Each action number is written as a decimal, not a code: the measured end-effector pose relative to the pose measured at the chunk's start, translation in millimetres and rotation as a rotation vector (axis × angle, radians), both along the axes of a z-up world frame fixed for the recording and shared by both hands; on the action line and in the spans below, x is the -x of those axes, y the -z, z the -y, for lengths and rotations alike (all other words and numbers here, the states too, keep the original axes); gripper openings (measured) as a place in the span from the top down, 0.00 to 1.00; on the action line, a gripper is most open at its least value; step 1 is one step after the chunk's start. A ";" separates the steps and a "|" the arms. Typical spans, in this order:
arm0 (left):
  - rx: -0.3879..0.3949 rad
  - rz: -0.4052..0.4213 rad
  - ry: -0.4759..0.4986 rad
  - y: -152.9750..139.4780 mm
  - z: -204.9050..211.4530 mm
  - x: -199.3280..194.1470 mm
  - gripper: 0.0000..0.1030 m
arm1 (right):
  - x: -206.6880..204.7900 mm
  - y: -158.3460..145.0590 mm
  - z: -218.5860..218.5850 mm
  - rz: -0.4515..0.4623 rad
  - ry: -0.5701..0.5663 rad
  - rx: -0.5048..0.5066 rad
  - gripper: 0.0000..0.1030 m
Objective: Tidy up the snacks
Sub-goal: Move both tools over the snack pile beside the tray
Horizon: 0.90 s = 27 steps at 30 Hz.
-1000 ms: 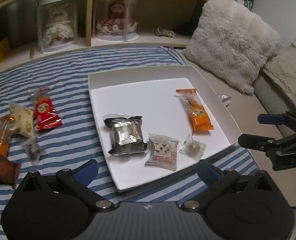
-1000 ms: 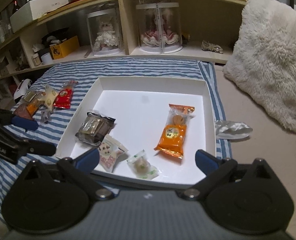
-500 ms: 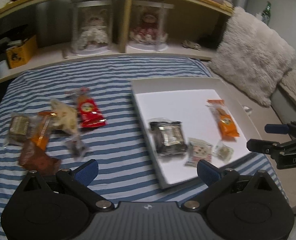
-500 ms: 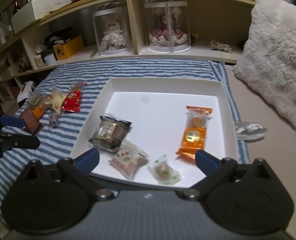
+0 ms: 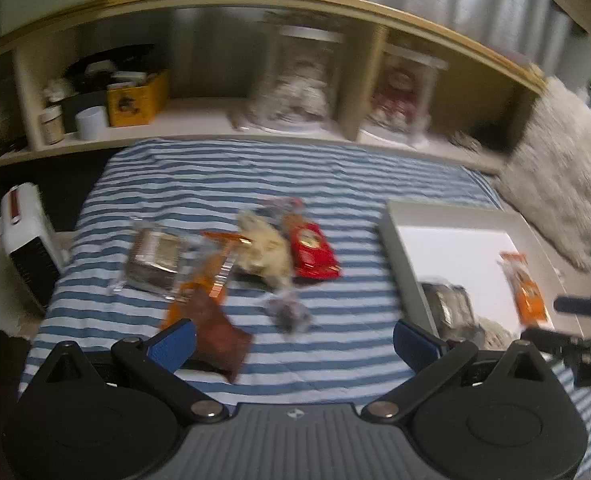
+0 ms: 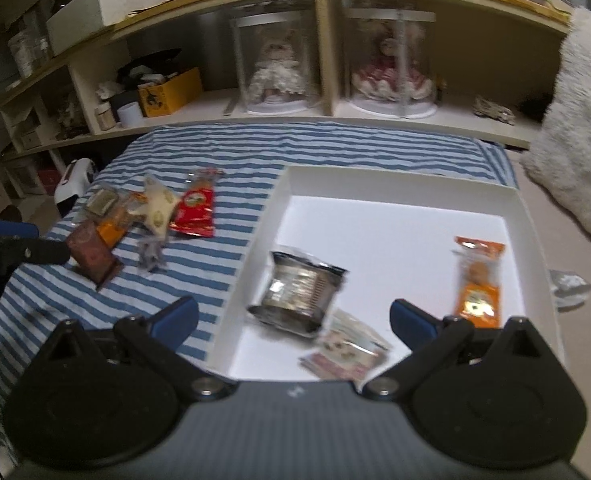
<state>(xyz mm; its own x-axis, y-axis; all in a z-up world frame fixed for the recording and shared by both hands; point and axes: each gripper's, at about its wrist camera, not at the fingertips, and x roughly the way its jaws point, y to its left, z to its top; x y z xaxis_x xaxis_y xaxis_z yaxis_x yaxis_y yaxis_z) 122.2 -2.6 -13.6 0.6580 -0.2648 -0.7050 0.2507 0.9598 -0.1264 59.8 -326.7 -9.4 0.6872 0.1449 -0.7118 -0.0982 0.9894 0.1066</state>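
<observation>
Snacks point(image 5: 231, 264) wait near the cloth's point(image 5: 335, 176) left edge; your left gripper point(image 5: 293, 340), spread wide and empty, is nearer.

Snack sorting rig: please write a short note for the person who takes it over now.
Left gripper: open, empty, over the loose pile.
Right gripper: open, empty, at the white tray.
Done: in the tray lie the orange packet, silver-black packet and cookie packet.
Left: on the striped cloth, the red packet, brown packet and their neighbours.
</observation>
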 end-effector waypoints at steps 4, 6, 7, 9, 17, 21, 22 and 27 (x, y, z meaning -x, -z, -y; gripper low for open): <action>0.040 0.006 -0.057 0.1 -25.7 -7.9 0.00 | -9.5 2.5 -26.4 0.017 -0.023 -0.017 0.00; 0.061 0.001 -0.088 1.2 -36.0 -13.2 0.00 | -14.9 4.1 -41.2 0.025 -0.037 -0.029 0.00; 0.072 -0.003 -0.101 2.0 -40.4 -15.1 0.00 | -18.0 5.3 -48.7 0.027 -0.044 -0.038 0.00; 0.106 -0.016 -0.122 4.6 -49.1 -19.8 0.00 | -23.9 8.6 -60.9 0.030 -0.058 -0.054 0.00; 0.378 -0.154 -0.237 40.8 -77.6 -34.5 0.00 | -57.1 33.5 -111.0 -0.007 -0.086 -0.043 0.00; 0.486 -0.219 -0.268 59.3 -79.1 -42.0 0.00 | -73.7 47.3 -129.1 -0.004 -0.085 -0.061 0.00; 0.495 -0.224 -0.272 62.2 -78.5 -44.4 0.01 | -77.8 50.0 -132.8 -0.003 -0.081 -0.060 0.00; 0.516 -0.213 -0.288 69.9 -81.9 -56.1 0.17 | -95.4 64.3 -146.3 -0.009 -0.082 -0.042 0.00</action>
